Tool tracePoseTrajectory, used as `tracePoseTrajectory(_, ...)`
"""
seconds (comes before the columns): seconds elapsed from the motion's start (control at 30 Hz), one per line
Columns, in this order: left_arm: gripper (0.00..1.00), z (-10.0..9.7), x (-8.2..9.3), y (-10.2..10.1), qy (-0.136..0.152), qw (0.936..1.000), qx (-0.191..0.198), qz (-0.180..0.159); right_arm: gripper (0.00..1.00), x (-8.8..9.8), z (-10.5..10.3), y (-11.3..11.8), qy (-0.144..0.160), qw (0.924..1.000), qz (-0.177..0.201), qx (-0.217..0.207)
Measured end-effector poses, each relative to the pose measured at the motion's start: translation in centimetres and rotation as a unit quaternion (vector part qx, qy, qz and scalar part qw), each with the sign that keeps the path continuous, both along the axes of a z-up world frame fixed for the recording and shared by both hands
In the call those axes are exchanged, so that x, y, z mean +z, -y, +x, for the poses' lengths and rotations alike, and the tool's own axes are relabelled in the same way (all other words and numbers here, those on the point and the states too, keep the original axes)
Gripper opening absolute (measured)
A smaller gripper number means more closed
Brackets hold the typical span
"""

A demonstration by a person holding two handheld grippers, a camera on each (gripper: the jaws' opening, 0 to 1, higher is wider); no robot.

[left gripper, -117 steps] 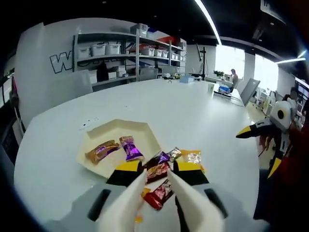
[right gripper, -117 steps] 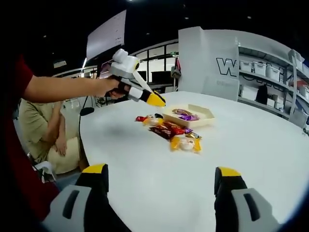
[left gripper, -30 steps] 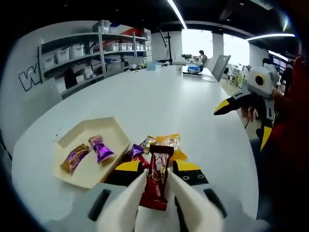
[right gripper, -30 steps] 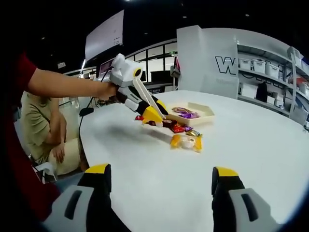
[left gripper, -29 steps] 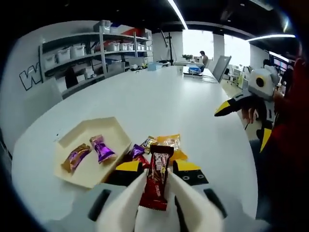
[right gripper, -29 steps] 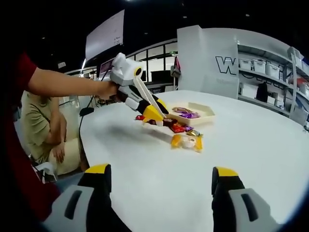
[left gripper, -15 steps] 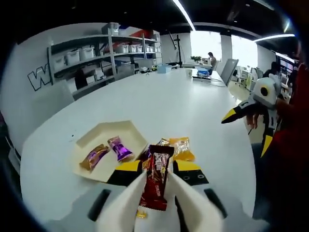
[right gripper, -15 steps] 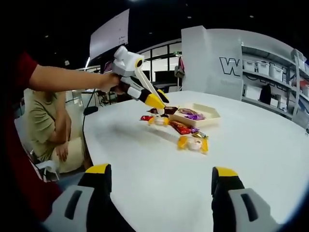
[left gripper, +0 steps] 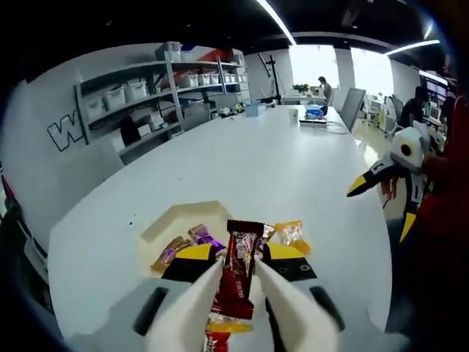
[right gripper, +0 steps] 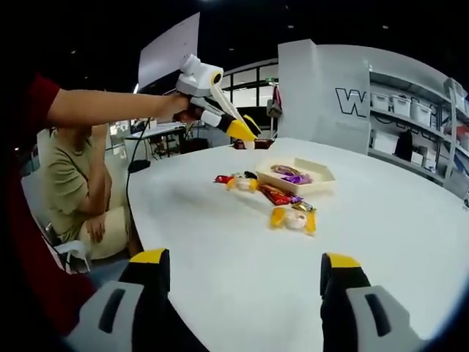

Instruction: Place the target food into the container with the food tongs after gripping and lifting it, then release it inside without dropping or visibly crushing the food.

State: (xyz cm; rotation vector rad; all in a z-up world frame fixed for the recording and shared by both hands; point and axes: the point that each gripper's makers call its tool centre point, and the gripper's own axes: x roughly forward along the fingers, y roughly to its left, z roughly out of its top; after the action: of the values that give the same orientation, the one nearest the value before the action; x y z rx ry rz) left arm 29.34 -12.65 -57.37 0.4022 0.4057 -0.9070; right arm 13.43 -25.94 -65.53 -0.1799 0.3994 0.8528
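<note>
Now we look over a big white tabletop (left gripper: pixel 242 161) in a wide office room. Far back on the wall stand grey shelves (left gripper: pixel 157 92) full of white boxes, and part of a large letter W (left gripper: pixel 66 132) is painted on the wall beside them. Long light strips (left gripper: pixel 275 20) run along the dark ceiling, and bright windows (left gripper: pixel 315 67) glow at the far end.

In the left gripper view, we see the left hand-held gripper (left gripper: pixel 236 275) with its jaws squeezed onto a red candy bar (left gripper: pixel 236 268). The bar stands up between the jaws, up off the tabletop. Right behind it sits a cream tray (left gripper: pixel 176 220) with a purple candy (left gripper: pixel 201 236) and a brown and purple candy (left gripper: pixel 170 253) inside. A yellow snack bag (left gripper: pixel 289 235) lies just beside the tray. More wrappers show below the held bar, but they are too hidden to name.

In the right gripper view, the right hand-held gripper (right gripper: pixel 238 282) has its jaws wide apart and holds nothing. It is low over the near edge of the tabletop, well apart from the food. Farther off, the left hand-held gripper hangs high above the candies with the red bar at its tip. A person in a tan shirt (right gripper: pixel 69 183) sits at the left side of the tabletop.
</note>
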Motion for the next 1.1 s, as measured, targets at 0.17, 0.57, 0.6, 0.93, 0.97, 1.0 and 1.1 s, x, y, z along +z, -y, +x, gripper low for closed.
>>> tracePoseTrajectory(0.17,0.24,1.2,1.0,-0.2,0.009,0.9999,0.002,0.008,0.87,0.4,0.5,0.0,0.013,0.9999,0.002,-0.008)
tracePoseTrajectory(0.57,0.24,4.4,1.9,-1.3,0.035,0.9988,0.016,0.030,0.89,0.4,1.4,0.9,0.013,0.9996,0.007,-0.025)
tracePoseTrajectory(0.6,0.24,4.6,2.0,-1.4,0.038,0.9986,0.018,0.033,0.89,0.4,1.4,1.0,0.013,0.9995,0.009,-0.026)
tracePoseTrajectory(0.93,0.25,6.7,2.4,-1.3,0.056,0.9972,0.035,0.035,0.89,0.5,1.9,1.6,0.010,0.9992,0.014,-0.036)
tracePoseTrajectory(0.97,0.25,6.9,2.5,-1.3,0.061,0.9968,0.038,0.036,0.89,0.5,1.9,1.7,0.009,0.9992,0.015,-0.037)
tracePoseTrajectory(1.0,0.25,7.0,2.5,-1.4,0.068,0.9961,0.040,0.040,0.89,0.5,1.9,1.7,0.009,0.9991,0.015,-0.037)
tracePoseTrajectory(1.1,0.26,7.3,2.8,-1.4,0.078,0.9952,0.045,0.038,0.89,0.3,1.8,1.8,0.006,0.9992,0.013,-0.038)
